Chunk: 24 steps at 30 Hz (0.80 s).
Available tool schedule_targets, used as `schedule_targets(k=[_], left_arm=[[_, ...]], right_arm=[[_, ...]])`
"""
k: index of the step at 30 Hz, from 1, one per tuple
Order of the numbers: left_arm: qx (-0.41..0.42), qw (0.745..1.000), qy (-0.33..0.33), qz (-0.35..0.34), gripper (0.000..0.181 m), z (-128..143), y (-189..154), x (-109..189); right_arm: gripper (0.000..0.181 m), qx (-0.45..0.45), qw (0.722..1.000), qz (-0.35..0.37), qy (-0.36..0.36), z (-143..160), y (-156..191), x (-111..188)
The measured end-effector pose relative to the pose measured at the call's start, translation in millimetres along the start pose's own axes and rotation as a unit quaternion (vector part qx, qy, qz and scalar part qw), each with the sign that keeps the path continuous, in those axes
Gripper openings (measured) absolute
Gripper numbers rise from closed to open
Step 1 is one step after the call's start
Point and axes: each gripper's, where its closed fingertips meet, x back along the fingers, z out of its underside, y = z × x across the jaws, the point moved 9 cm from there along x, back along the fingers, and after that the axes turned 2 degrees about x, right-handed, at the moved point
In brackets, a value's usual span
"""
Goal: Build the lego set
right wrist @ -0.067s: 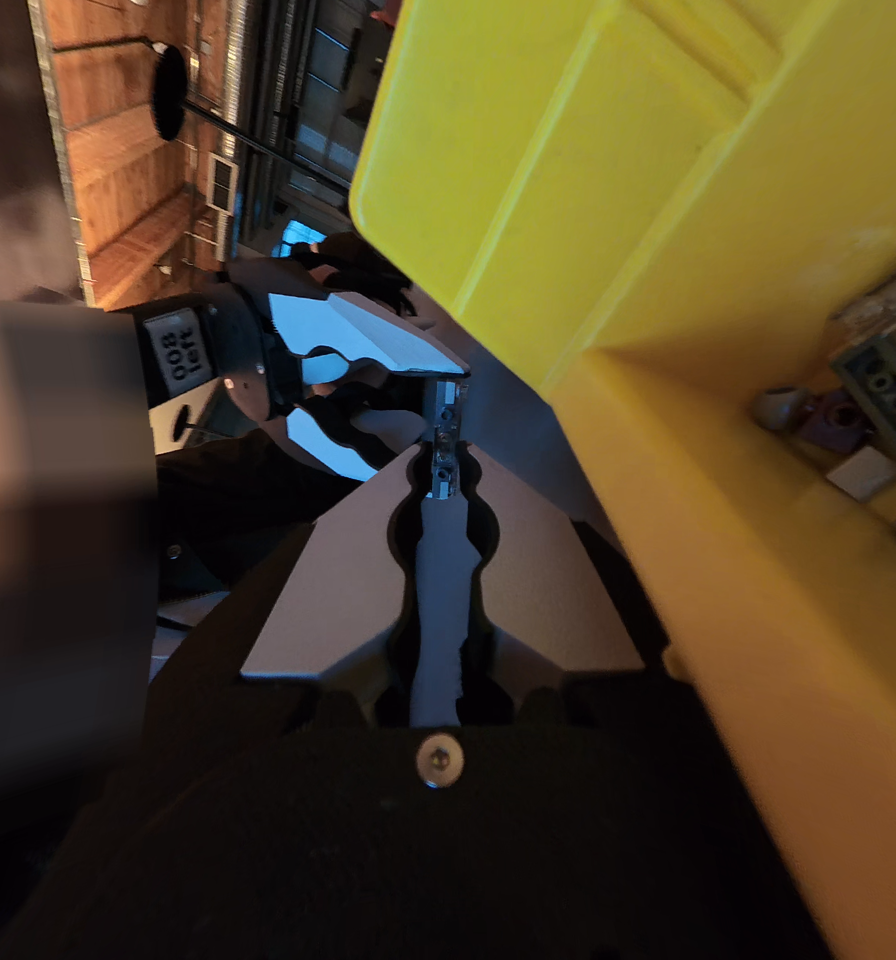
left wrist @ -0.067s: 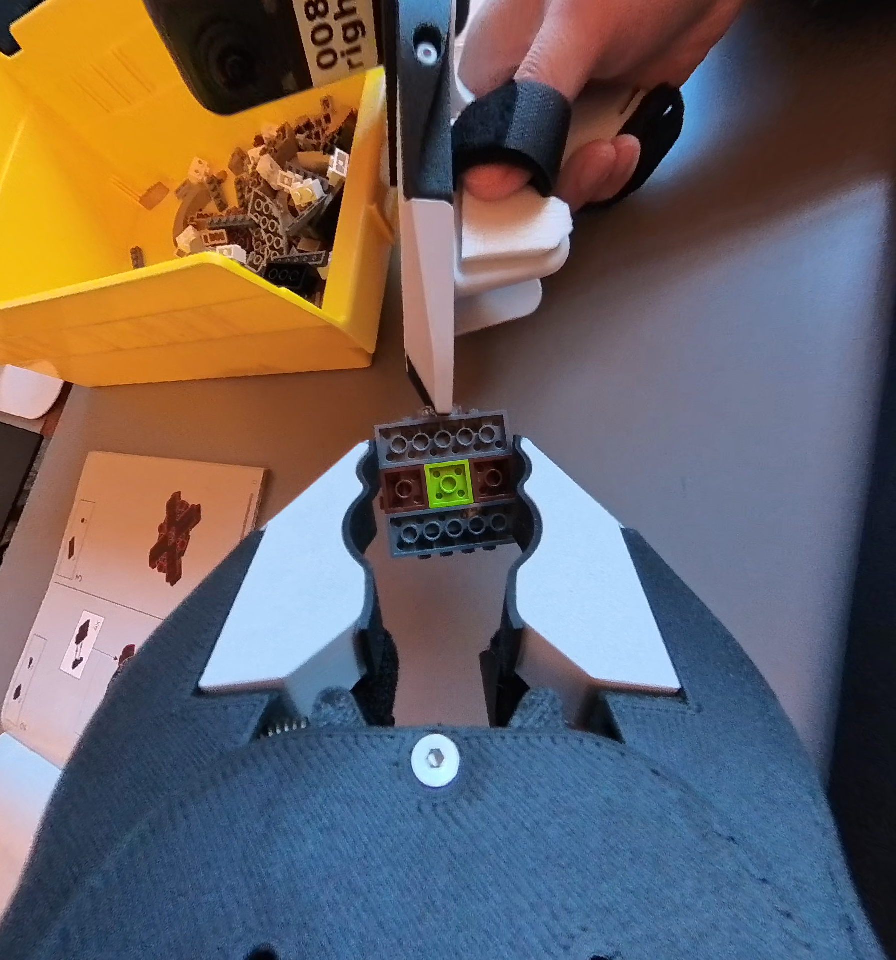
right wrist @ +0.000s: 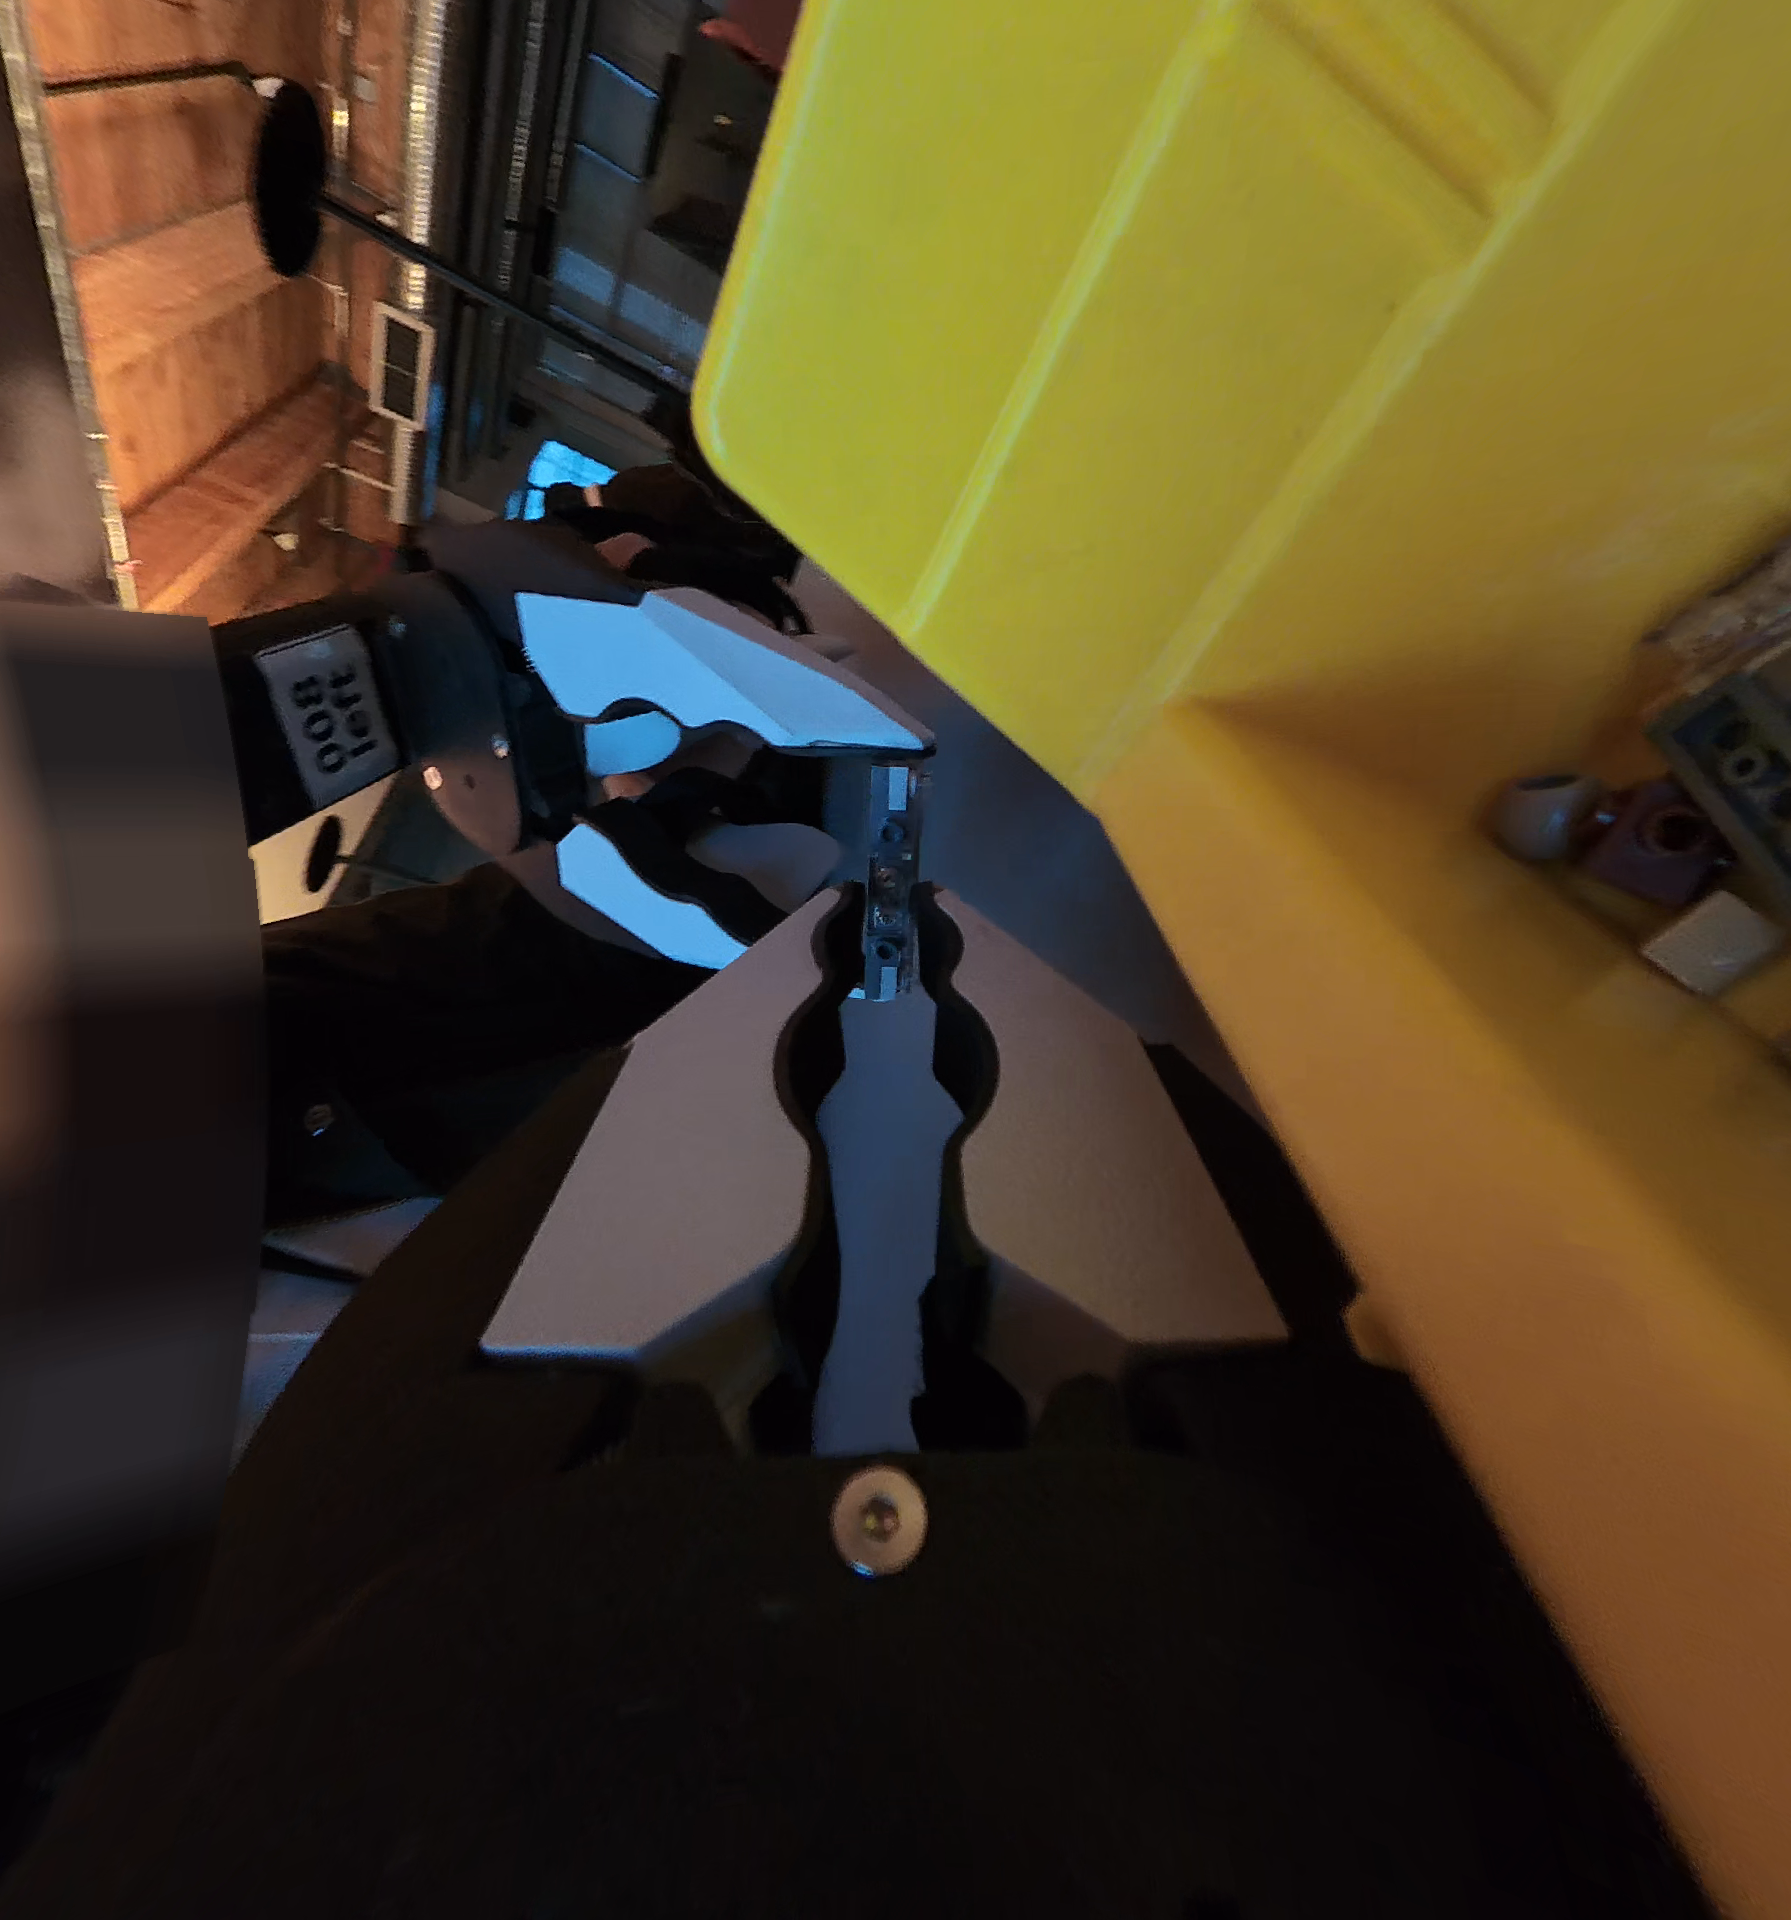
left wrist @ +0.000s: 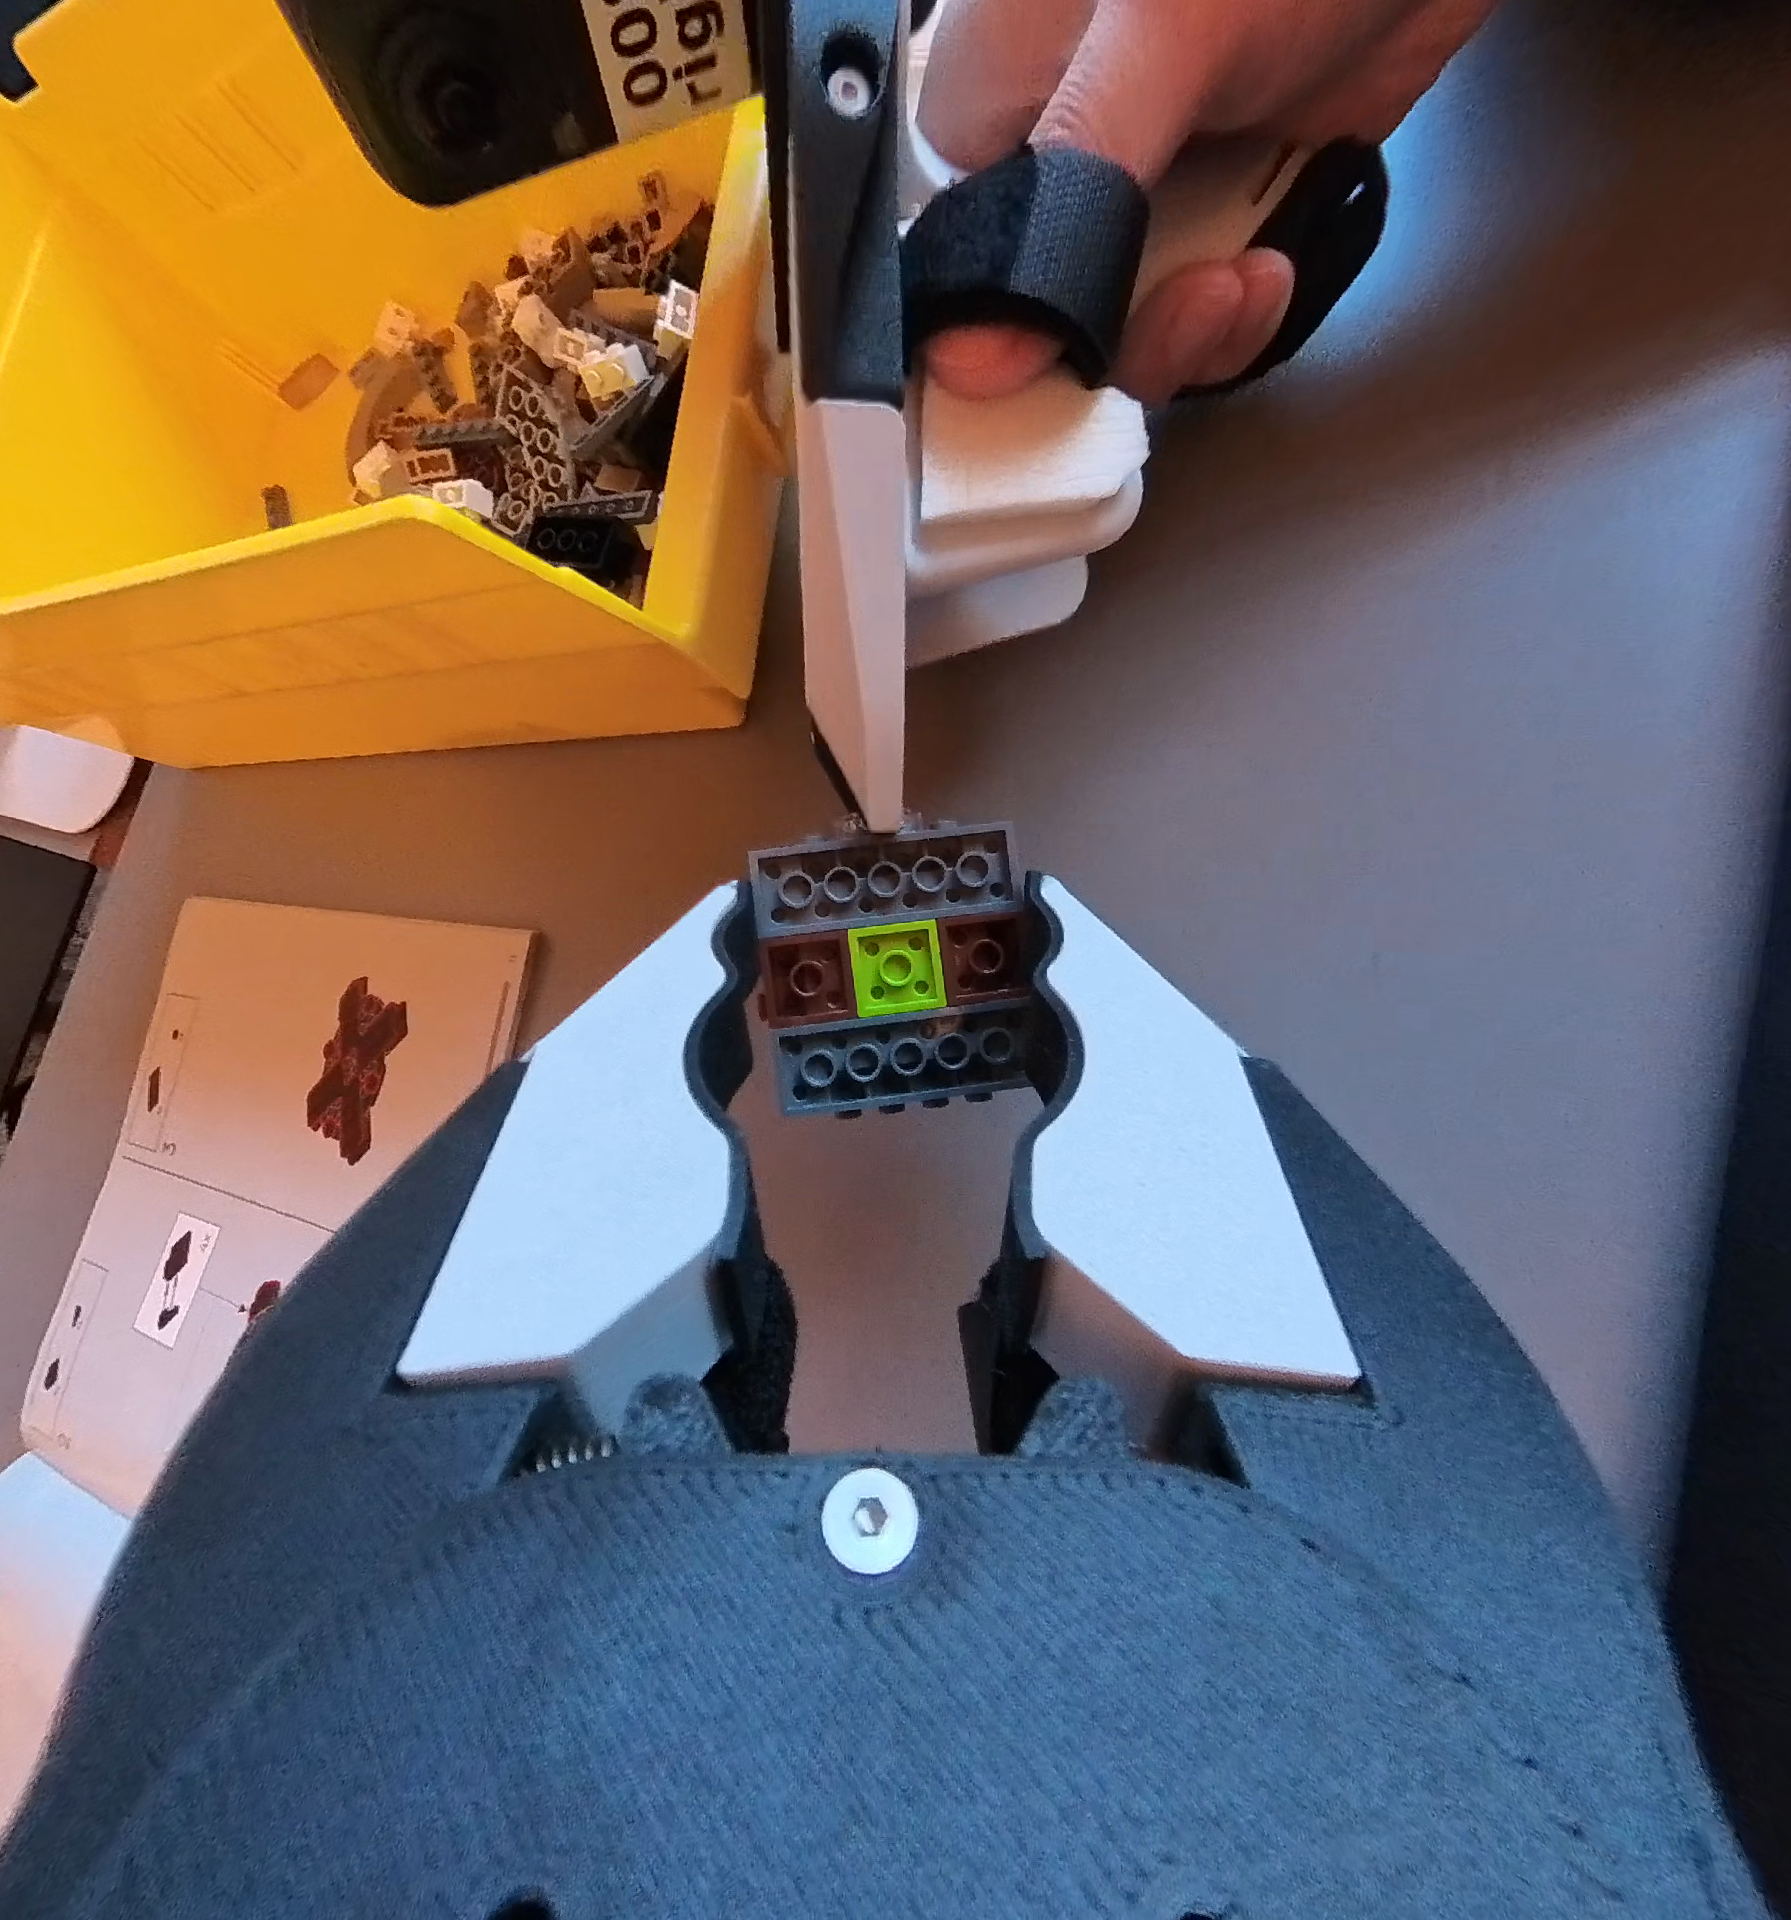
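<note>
- The left gripper (left wrist: 893, 987) is clamping the part-built lego assembly (left wrist: 893, 977) by its 2 short ends, holding it above the grey table (left wrist: 1390, 935) with its underside tubes facing the camera: 2 grey bricks, 2 brown pieces and 1 lime square between them.
- The right gripper (right wrist: 886, 940) is standing nearly closed, its tips pinching the far grey edge of the same assembly; whether it is also carrying a small separate piece is something I cannot tell.
- The step in hand is looking like seating or pressing a part onto that far edge, with both tools sharing the build.
- The next move is probably calling for a straight push along the stud axis while the left grip is resisting, so nothing twists or pops apart.
- The yellow bin (left wrist: 247, 644) of loose bricks is sitting just beside the work, and the instruction booklet (left wrist: 278, 1091) is lying open near it for checking the following piece.
</note>
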Motion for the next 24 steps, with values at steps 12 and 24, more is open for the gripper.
schedule_targets(k=[12,24], left_arm=[[0.007,1.0,-0.003,0.005,0.05,-3,2,3],[0.057,0.998,0.006,0.03,0.049,11,16,7]], right_arm=[[0.005,0.017,0.999,0.034,0.016,-3,11,0],[0.005,0.052,0.989,-0.069,-0.12,-23,34,76]])
